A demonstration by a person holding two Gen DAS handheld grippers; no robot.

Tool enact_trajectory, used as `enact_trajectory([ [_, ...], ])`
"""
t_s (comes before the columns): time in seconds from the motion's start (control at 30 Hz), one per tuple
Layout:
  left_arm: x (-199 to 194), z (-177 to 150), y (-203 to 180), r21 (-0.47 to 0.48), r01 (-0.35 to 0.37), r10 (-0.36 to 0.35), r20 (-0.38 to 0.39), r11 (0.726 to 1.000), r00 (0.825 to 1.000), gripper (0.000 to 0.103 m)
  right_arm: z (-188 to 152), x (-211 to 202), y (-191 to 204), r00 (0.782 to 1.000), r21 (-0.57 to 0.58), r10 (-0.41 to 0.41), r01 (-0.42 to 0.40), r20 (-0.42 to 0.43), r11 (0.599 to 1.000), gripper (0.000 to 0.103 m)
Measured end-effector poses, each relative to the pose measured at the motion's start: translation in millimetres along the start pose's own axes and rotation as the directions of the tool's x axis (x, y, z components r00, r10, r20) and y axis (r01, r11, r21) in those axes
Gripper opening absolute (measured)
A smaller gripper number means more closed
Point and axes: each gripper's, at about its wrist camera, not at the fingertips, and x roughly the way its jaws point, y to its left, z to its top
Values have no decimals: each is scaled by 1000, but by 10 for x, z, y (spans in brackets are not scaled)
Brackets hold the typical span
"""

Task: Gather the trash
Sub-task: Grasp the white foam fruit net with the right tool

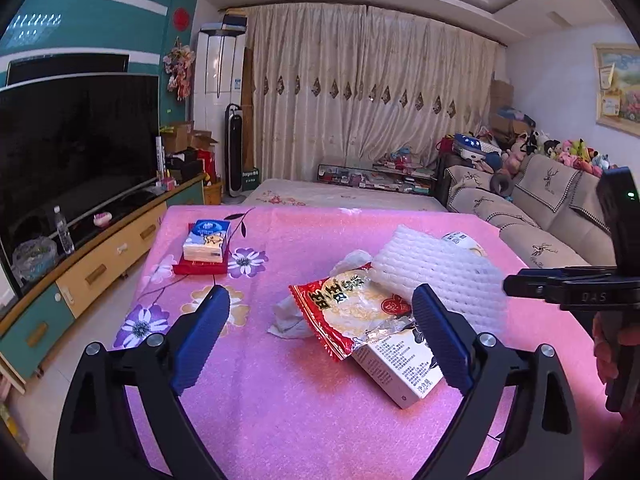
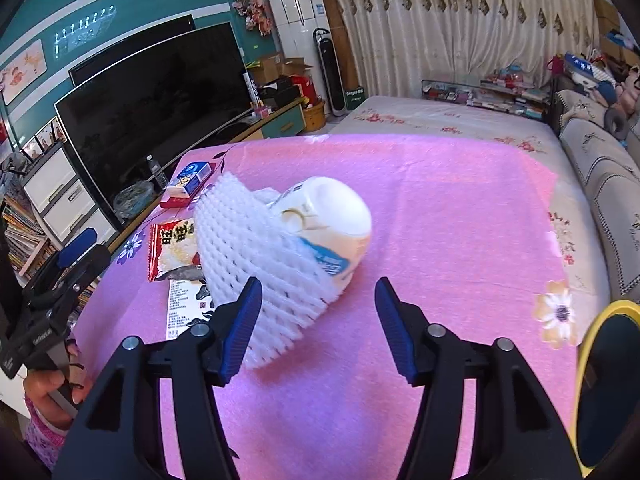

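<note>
Trash, a crinkly red snack wrapper (image 1: 348, 312), white foam netting (image 2: 256, 264) and glossy white cup (image 2: 332, 224) (tipped over), littered the pink table (image 2: 440, 208); both grippers (image 1: 320, 332) (image 2: 318, 324) gaped empty.

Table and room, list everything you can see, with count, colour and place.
foam net: one, white, mid-table, over the cup
paper cup: one, white and blue, on its side
snack wrapper: one, red, overlapping the carton
carton: one, white, near edge
crumpled tissue: one, white, beside the wrapper
tissue pack: one, blue, far left on a red box
bin: one, yellow-rimmed, right edge
television: one, black, left wall
left gripper: open
right gripper: open
</note>
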Motion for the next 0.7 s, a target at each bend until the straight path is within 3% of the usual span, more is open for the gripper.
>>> enact_trajectory([
  [0.23,-1,-18,-168,27,22,-22,-1,999,1000,92,-3,192,124,999,16,38,-38,-33,999,63],
  [0.37,-26,-21,-193,30,19,-19,4,999,1000,92,3,214,192,998,2,47,-47,-44,999,32],
  [0.4,-22,-22,-187,29,19,-19,4,999,1000,92,14,206,201,998,-2,46,-46,-39,999,19],
  [0.5,-22,-38,-177,25,15,-15,1,1000,1000,92,-11,111,251,998,-4,68,-68,-10,998,12],
  [0.7,-30,-60,-198,30,17,-17,4,999,1000,92,-72,-210,304,995,-10,80,-80,61,997,11],
])
